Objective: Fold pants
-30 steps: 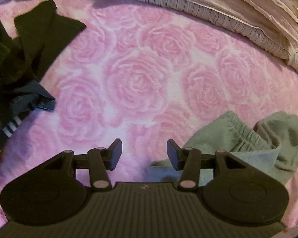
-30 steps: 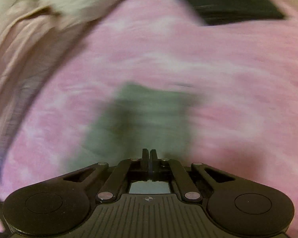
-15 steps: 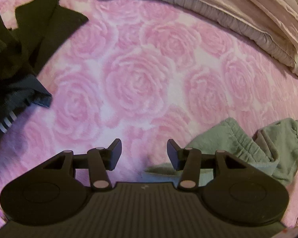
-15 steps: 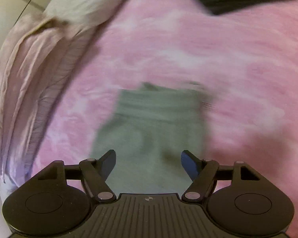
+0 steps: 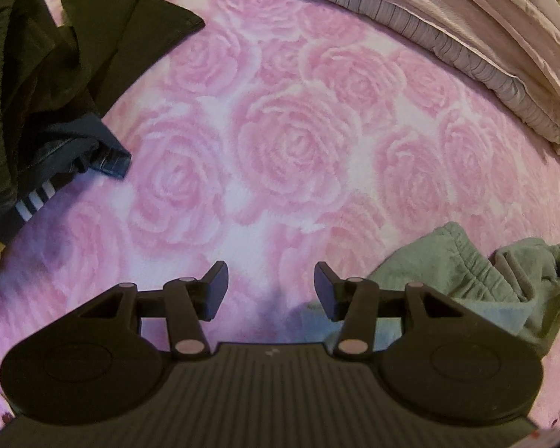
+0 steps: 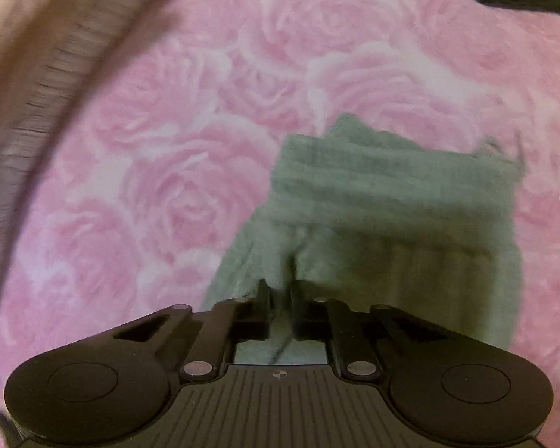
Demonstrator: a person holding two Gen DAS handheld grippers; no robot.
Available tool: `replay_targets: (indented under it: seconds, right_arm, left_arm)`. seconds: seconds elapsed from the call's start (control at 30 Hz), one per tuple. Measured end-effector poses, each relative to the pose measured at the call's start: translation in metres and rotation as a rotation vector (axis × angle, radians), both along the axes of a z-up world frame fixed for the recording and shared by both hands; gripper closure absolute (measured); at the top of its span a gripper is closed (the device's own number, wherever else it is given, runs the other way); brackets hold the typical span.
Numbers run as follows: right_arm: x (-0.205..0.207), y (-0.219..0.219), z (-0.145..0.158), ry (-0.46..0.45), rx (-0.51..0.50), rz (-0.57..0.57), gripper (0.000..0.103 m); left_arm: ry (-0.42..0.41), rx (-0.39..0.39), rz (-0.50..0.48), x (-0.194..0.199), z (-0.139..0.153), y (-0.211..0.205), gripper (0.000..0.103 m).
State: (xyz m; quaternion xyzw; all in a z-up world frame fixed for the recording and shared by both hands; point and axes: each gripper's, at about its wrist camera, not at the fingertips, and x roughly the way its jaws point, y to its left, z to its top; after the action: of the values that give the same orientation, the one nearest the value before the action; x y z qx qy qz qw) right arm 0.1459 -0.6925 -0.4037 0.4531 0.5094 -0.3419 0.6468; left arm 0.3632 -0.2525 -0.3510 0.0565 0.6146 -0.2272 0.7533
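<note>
Right gripper point(image 6: 280, 298) is pinched on a fold of green pants point(image 6: 392, 194) lying bunched on the rose blanket point(image 5: 291, 142). Left gripper point(image 5: 270, 287) hangs parted, empty (beside the pants). Risk: only 1 layer caught, so cloth slips out when lifted.

Fuzzy fleece blanket point(image 5: 291, 142), soft cloth pants point(image 6: 384, 201)
</note>
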Motion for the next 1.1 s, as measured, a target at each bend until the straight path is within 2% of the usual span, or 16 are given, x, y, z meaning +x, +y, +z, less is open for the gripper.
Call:
replay_targets:
  seconds: [0.07, 0.17, 0.27, 0.37, 0.5, 0.67, 0.87, 1.0, 1.1]
  right_arm:
    - [-0.052, 0.003, 0.017, -0.099, 0.023, -0.016, 0.099]
    - [-0.130, 0.008, 0.042, -0.095, 0.023, -0.035, 0.100]
    - [-0.209, 0.014, 0.063, 0.007, -0.008, -0.044, 0.100]
    - [-0.286, 0.015, 0.066, 0.123, -0.025, -0.134, 0.101]
    - [-0.352, 0.010, 0.062, 0.235, -0.045, -0.210, 0.101]
    - [-0.390, 0.015, 0.050, 0.280, -0.034, -0.221, 0.101]
    - [-0.404, 0.022, 0.051, 0.265, -0.005, -0.234, 0.101]
    - [-0.409, 0.020, 0.048, 0.238, 0.009, -0.238, 0.101]
    - [-0.414, 0.019, 0.044, 0.220, 0.015, -0.241, 0.101]
  left_arm:
    - [0.017, -0.005, -0.009, -0.003, 0.001, 0.001, 0.057]
    - [0.057, -0.025, -0.031, -0.009, 0.000, 0.000, 0.057]
    - [0.100, -0.033, -0.030, -0.010, -0.006, -0.007, 0.057]
    - [0.138, -0.056, -0.022, -0.009, -0.008, -0.015, 0.057]
    - [0.173, -0.080, -0.008, -0.017, -0.003, -0.017, 0.057]
    - [0.210, -0.124, 0.003, -0.031, 0.005, -0.020, 0.057]
    - [0.212, -0.177, -0.020, -0.041, 0.015, -0.044, 0.057]
    - [0.192, -0.150, -0.028, -0.034, 0.015, -0.059, 0.058]
    - [0.201, -0.115, -0.027, -0.029, 0.010, -0.064, 0.063]
